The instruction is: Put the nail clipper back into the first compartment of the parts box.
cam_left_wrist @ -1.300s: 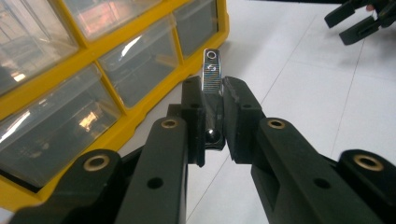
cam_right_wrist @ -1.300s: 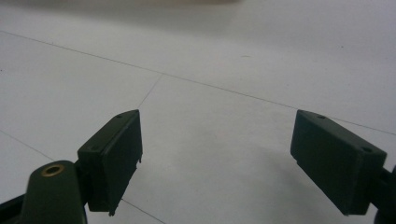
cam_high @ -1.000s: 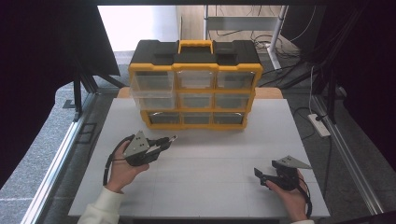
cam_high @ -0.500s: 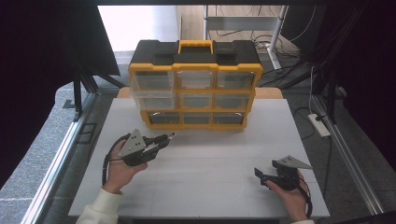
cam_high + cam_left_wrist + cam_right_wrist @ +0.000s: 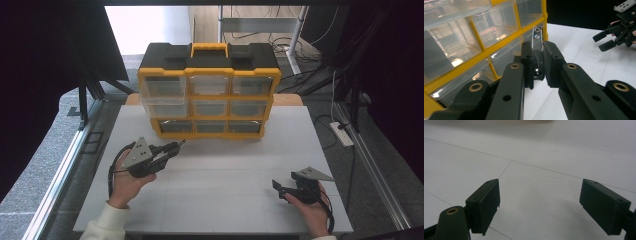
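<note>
The drawer organiser (image 5: pixel 210 90) has a yellow frame, a black top with a yellow handle, and clear, colourless drawers. The nail clipper (image 5: pixel 537 43) is shiny silver metal with a finely ridged file strip, and it sits between the matt black pads of the left gripper (image 5: pixel 537 62), whose arms carry brass-coloured rivets. The table (image 5: pixel 225 200) is plain white with thin grey seam lines; the right gripper (image 5: pixel 280 187) is black with a grey plate.

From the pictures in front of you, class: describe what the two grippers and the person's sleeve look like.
Both the left gripper and the right gripper are black, with blocky rectangular jaws, brass-coloured pivot pins, and a grey three-cornered plate on top. A black cable loops from the left one. The sleeve is cream-white.
</note>
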The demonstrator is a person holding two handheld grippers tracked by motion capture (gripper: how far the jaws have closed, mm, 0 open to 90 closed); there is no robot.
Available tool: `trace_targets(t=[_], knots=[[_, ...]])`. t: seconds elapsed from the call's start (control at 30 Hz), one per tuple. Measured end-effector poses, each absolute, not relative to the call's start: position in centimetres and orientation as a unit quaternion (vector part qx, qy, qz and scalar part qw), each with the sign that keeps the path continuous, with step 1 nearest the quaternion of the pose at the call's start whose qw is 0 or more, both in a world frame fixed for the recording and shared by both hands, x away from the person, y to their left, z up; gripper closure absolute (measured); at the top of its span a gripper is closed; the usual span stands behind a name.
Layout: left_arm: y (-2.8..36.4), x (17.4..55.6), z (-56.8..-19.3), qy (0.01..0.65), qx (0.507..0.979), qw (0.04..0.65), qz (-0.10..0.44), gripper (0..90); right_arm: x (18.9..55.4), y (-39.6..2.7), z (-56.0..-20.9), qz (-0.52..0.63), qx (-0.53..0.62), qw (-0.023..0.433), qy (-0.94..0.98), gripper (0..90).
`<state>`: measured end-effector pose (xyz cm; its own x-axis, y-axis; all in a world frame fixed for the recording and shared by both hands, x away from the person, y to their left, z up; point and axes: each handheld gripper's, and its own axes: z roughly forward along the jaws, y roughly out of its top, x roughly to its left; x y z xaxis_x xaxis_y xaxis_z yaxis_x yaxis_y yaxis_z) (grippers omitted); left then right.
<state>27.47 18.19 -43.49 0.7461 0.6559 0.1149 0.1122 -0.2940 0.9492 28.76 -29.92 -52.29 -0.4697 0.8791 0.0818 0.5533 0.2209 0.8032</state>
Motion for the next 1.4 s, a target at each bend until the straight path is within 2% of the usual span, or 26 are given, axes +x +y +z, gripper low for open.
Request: trace_targets(t=[1.4], knots=[[17.8,27.7,-38.2,0.242,0.739,0.573,0.259,79.0,28.7,-30.0,-52.3,0.406,0.478,0.201,0.753,16.5]])
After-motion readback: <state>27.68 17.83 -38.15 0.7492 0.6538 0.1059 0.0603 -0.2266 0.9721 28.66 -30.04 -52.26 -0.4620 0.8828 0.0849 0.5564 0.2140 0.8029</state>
